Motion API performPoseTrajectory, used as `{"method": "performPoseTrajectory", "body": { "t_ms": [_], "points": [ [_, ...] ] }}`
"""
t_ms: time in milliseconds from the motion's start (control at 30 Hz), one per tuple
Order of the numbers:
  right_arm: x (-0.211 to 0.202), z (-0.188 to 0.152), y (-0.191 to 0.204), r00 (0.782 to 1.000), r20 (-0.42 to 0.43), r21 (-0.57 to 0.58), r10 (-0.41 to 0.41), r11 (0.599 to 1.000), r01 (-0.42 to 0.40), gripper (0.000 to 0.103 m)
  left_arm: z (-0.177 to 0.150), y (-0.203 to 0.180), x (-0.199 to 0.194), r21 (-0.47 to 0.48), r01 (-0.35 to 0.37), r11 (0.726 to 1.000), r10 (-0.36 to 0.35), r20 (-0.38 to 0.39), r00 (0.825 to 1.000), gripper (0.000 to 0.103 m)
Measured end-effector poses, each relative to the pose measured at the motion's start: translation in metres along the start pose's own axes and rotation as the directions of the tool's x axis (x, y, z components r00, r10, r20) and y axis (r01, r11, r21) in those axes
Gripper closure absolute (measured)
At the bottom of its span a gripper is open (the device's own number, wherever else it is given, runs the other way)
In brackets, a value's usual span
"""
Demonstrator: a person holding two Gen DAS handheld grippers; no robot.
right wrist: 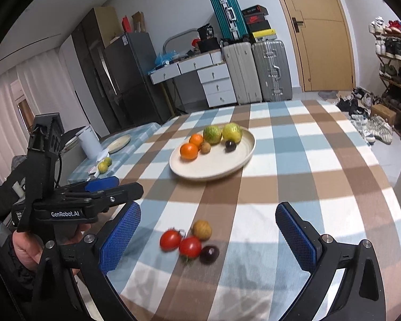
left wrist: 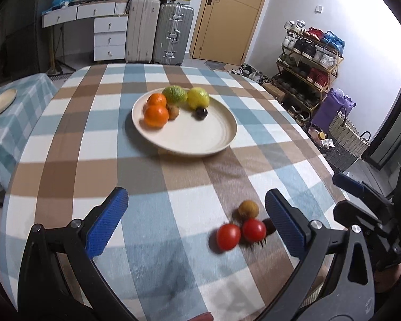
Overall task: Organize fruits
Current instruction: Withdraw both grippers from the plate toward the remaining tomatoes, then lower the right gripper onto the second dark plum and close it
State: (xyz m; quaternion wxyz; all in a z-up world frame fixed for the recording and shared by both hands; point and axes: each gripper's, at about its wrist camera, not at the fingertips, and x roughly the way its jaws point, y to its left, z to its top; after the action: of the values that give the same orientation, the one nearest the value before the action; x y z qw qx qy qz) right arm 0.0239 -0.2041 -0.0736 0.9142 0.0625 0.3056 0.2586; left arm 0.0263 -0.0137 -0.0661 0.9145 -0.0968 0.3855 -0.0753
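A cream plate on the checked table holds two oranges, a green fruit, a yellow fruit, a small brown fruit and a dark plum. Near the front lie two red tomatoes, a brown fruit and a dark plum. My left gripper is open above the cloth, the loose fruits by its right finger. My right gripper is open around the loose fruits.
The left gripper's body shows at the right wrist view's left; the right gripper's body at the left wrist view's right. A side table on the left carries a plate and yellow-green fruits. Shoe rack, baskets and suitcases stand beyond.
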Motion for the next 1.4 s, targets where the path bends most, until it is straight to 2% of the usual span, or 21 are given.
{"method": "performPoseTrajectory", "body": {
  "t_ms": [333,567,667,733,867,933,1200,1400],
  "points": [
    [0.014,-0.033,0.001,0.996,-0.092,0.011,0.011,1.0,-0.01,0.0,-0.028,0.003,0.007,-0.003,0.015,1.0,-0.015,-0.047,0.999,0.001],
    [0.028,-0.047,-0.005,0.988,-0.152,0.005,0.016,1.0,-0.015,0.001,-0.033,0.006,0.015,0.0,0.023,1.0,-0.022,-0.064,0.998,0.001],
    [0.035,-0.05,-0.008,0.985,-0.172,0.012,0.025,1.0,-0.023,0.009,-0.035,0.008,0.02,-0.005,0.026,1.0,-0.026,-0.077,0.997,0.001],
    [0.04,-0.051,-0.01,0.982,-0.187,0.021,0.035,0.999,-0.032,0.02,-0.037,0.01,0.024,-0.01,0.029,1.0,-0.03,-0.088,0.996,0.001],
    [0.047,-0.052,-0.014,0.977,-0.21,0.024,0.039,0.999,-0.034,0.031,-0.037,0.013,0.031,-0.014,0.035,0.999,-0.036,-0.101,0.994,0.001],
    [0.05,-0.052,-0.014,0.975,-0.219,0.013,0.043,0.999,-0.041,0.041,-0.036,0.014,0.034,-0.015,0.039,0.999,-0.04,-0.104,0.994,0.001],
    [0.06,-0.049,-0.013,0.968,-0.249,-0.022,0.037,0.999,-0.044,0.058,-0.036,0.019,0.041,-0.031,0.04,0.999,-0.044,-0.115,0.992,0.001],
    [0.065,-0.048,-0.013,0.963,-0.261,-0.016,0.068,0.997,-0.075,0.073,-0.036,0.021,0.045,-0.039,0.04,0.998,-0.045,-0.119,0.992,0.001]
  ]
}}
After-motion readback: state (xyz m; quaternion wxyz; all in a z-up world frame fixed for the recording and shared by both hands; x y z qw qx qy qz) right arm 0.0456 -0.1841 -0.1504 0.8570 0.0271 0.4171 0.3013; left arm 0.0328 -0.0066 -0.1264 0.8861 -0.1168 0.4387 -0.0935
